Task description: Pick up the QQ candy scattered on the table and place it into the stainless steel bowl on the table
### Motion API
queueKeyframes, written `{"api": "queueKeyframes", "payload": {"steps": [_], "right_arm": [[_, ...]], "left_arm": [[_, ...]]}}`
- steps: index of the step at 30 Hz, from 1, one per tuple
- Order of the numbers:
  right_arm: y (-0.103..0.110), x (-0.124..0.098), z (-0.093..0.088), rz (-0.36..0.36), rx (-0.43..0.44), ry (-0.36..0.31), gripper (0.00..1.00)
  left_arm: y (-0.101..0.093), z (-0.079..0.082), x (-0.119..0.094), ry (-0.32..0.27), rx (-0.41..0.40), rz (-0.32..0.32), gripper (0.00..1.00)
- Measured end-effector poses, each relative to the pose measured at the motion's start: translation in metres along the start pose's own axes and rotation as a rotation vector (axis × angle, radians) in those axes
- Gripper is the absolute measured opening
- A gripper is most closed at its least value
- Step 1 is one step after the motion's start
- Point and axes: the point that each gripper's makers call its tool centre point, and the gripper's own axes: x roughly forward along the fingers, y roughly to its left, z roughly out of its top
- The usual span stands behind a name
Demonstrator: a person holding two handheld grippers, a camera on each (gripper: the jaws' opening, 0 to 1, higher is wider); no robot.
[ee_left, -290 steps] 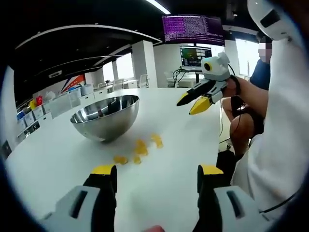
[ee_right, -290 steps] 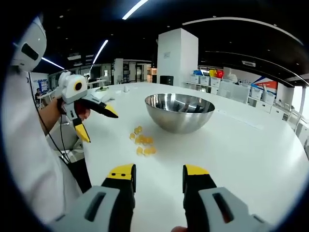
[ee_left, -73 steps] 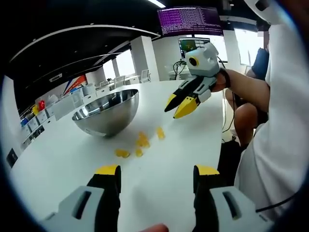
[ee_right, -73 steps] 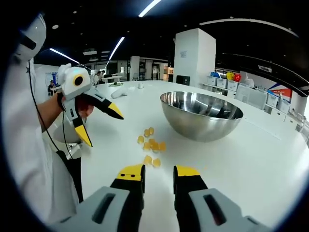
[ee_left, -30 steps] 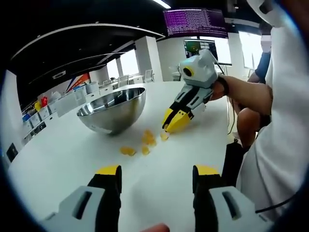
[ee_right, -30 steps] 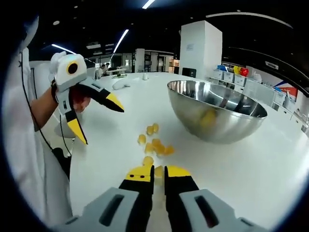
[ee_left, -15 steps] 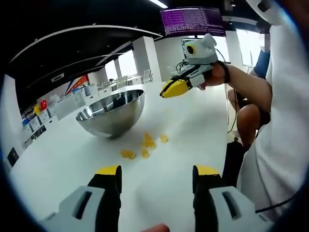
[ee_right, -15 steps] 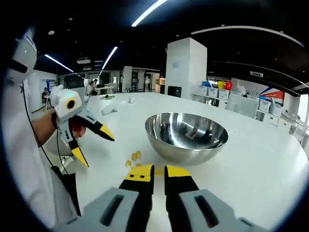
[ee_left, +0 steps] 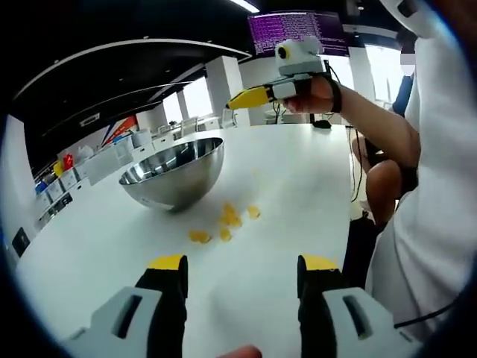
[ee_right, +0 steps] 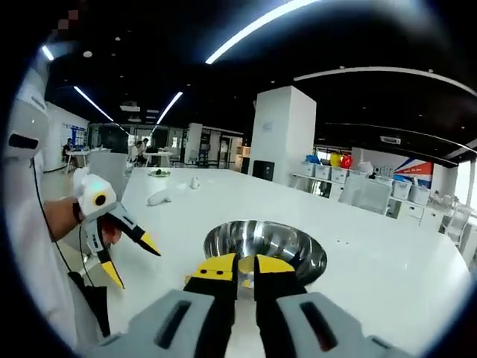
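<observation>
Yellow, translucent QQ candy (ee_left: 226, 221) lies in a loose cluster on the white surface (ee_left: 298, 186), just beside the stainless steel bowl (ee_left: 173, 171), w/ one piece slightly apart to the side.

Right gripper (ee_right: 239, 267), seen from its own view, hangs above the bowl (ee_right: 266, 250), pointing down toward its mouth. Its fingers (ee_right: 216, 265) are pressed nearly together w/ a speck of yellow in the narrow gap, prob. one candy pinched, though too small to be sure. In the left gripper view the same tool (ee_left: 252, 97) is held high over the bowl's far side by a hand (ee_left: 313, 89).

Left gripper (ee_left: 241, 262) hovers low over the surface, fingers (ee_left: 165, 262) spread wide, holding nothing.

Handling, as a judgement: each gummy looks tiny, very light, soft and springy, maybe a bit tacky. Best taken across its middle w/ the fingertips, one at a time, gentle squeeze; too hard and it could squirt out or stick on release. The bowl looks smooth and rounded, so it may rock or slide if bumped.
</observation>
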Motion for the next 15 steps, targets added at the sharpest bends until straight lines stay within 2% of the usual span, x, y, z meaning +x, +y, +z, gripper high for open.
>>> {"api": "queueKeyframes", "payload": {"steps": [5,15], "right_arm": [[-0.014,0.02,0.001,-0.006,-0.015,0.001,0.09],[-0.038,0.054,-0.012,-0.048,0.012,0.051,0.09]], "left_arm": [[0.0,0.0,-0.003,-0.006,-0.007,0.004,0.59],[-0.003,0.001,-0.003,-0.01,0.0,-0.004,0.6]]}}
